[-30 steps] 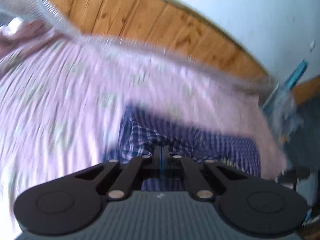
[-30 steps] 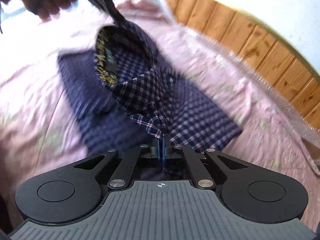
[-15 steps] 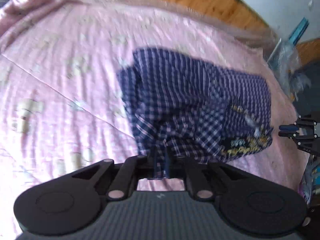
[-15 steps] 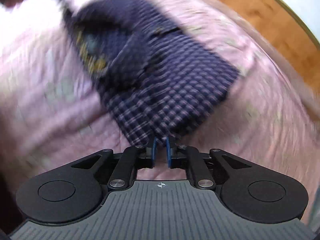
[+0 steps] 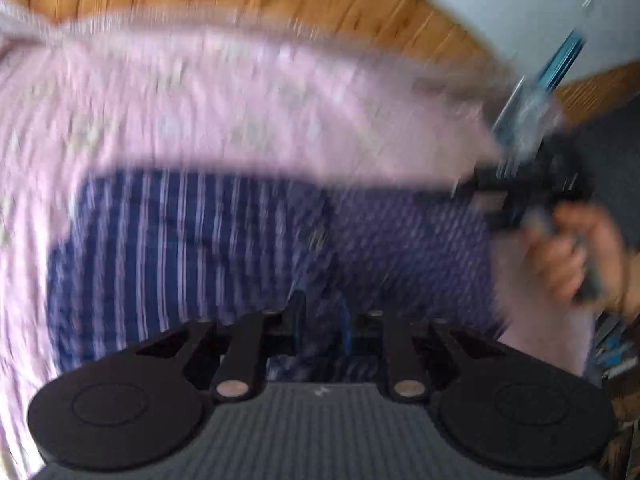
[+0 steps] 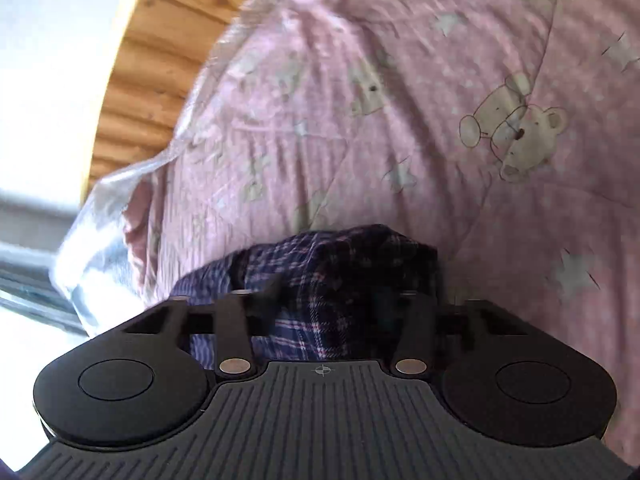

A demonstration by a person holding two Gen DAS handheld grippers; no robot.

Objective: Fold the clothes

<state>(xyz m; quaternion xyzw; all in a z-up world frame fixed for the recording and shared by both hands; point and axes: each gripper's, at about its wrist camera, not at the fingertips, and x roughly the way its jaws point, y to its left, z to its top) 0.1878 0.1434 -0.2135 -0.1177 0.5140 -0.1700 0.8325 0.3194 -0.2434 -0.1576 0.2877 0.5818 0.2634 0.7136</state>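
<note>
Lying on the pink bear-print quilted bedspread (image 6: 460, 92), the navy-and-pink plaid cotton shirt (image 5: 192, 240) spreads just ahead of both tools. The left gripper (image 5: 320, 316) stands parted over it — the right gripper (image 6: 340, 296) too, fingers spread wide.

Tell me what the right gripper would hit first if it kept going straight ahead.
Probably the plaid shirt, bunched right in front of the right gripper; the pink bear-print blanket lies beyond it. Depth is unclear.
</note>
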